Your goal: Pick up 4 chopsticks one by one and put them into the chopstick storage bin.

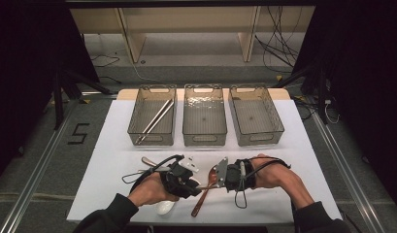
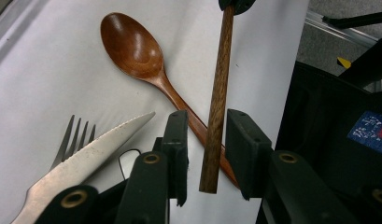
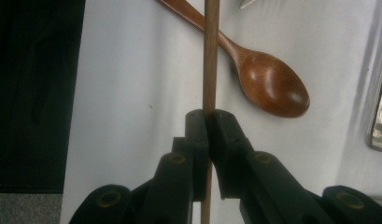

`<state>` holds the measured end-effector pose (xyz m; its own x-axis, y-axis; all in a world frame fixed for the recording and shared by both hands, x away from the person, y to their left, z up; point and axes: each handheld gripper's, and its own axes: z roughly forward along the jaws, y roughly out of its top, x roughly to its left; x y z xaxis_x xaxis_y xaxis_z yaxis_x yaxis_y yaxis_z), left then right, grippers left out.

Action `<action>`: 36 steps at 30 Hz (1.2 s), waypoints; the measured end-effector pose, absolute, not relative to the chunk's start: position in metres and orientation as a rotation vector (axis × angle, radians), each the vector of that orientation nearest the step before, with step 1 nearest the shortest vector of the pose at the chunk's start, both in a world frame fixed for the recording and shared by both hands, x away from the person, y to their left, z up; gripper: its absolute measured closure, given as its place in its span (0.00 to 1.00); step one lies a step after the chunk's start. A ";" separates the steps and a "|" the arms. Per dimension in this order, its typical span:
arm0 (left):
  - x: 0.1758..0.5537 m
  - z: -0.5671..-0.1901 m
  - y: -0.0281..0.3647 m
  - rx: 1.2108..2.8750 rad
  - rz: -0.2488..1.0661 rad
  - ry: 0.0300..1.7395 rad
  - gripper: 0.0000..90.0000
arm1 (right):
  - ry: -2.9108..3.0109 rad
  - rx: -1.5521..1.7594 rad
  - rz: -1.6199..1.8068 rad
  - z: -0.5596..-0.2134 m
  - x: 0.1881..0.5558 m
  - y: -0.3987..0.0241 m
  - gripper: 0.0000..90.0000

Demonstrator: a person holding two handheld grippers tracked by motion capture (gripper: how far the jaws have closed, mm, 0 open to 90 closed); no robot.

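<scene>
Chopstick point(image 3: 210, 56) time: the right hand-held gripper point(image 3: 208, 122) pinches one brown wooden chopstick tight between its two black jaws. The stick pokes out past the jaws and goes across to the left hand-held gripper point(image 2: 206, 140). There the far end of the chopstick point(image 2: 217, 107) sits in the gap between the left jaws. The left jaws stand a little apart, and the stick looks free between them (I cannot see a pad pressing on it).

The chopstick hangs just above the white table point(image 1: 104, 145), in the front middle part, between the two hands. From the high view, the left hand-held gripper point(image 1: 193, 183) and the right hand-held gripper point(image 1: 213, 178) point at each other and are very near.

Under the stick lies a brown wooden spoon point(image 2: 132, 49). Its handle crosses below the chopstick. The bowl of the spoon point(image 3: 272, 84) faces up.

Beside the left jaws lie a metal knife point(image 2: 86, 161) with a toothed edge and a metal fork point(image 2: 72, 140). The knife lies partly over the fork.

At the back of the table stand three see-through bins in a row. The left bin point(image 1: 138, 119) has two light chopsticks point(image 1: 155, 121) lying in it, slanted. The middle bin point(image 1: 204, 138) and the right bin point(image 1: 278, 124) stand beside it.
</scene>
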<state>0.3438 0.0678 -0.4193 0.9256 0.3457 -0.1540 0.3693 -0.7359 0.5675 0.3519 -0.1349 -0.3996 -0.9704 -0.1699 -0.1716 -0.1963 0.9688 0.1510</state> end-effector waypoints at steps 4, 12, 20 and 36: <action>0.344 -0.420 0.067 2.459 -0.073 0.498 0.83 | 2.962 -0.277 0.248 -0.401 0.351 -0.134 0.95; 0.342 -0.421 0.067 2.475 -0.102 0.450 0.90 | 2.963 -0.296 0.239 -0.401 0.349 -0.133 0.95; 0.340 -0.419 0.069 2.460 -0.105 0.416 0.92 | 2.962 -0.295 0.264 -0.401 0.349 -0.134 0.94; 0.353 -0.404 0.102 2.379 -0.013 0.534 0.93 | 2.850 0.033 0.520 -0.377 0.359 -0.158 0.55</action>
<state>0.3532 0.1015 -0.4039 0.9155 0.3730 -0.1506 0.3798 -0.6783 0.6290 0.3591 -0.1576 -0.3768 -0.9701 0.0653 -0.2337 -0.0214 0.9364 0.3504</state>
